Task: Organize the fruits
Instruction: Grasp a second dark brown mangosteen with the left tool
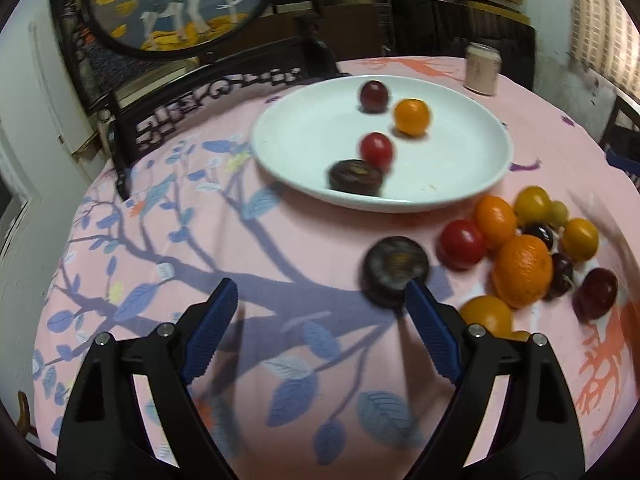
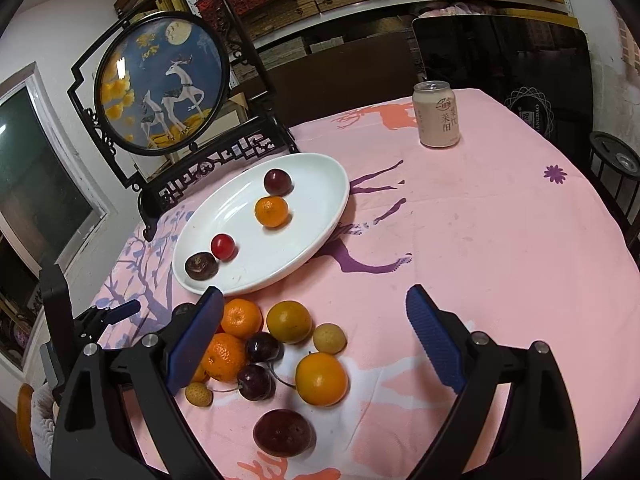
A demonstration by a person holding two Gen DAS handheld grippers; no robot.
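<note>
A white plate (image 1: 280, 156) (image 2: 320, 184) holds a dark plum (image 2: 277, 181), a small orange (image 2: 271, 211), a red fruit (image 2: 222, 246) and a brown water chestnut (image 2: 201, 266). Loose fruit lies in a pile on the pink cloth: oranges (image 2: 321, 378), cherries (image 2: 256, 382), a plum (image 2: 283, 432) and pale longans (image 2: 329, 338). My right gripper (image 2: 315, 292) hovers open over the pile's far edge, nothing between its pads. My left gripper (image 1: 320, 286) is open and empty. A second water chestnut (image 1: 396, 270) lies just beyond its right fingertip (image 1: 416, 292).
A pale drink can (image 2: 437, 114) stands at the table's far side. A round deer picture in a black carved stand (image 2: 164, 80) rises behind the plate at the far left edge. A dark chair (image 2: 612, 168) is at the right. Bare cloth lies right of the pile.
</note>
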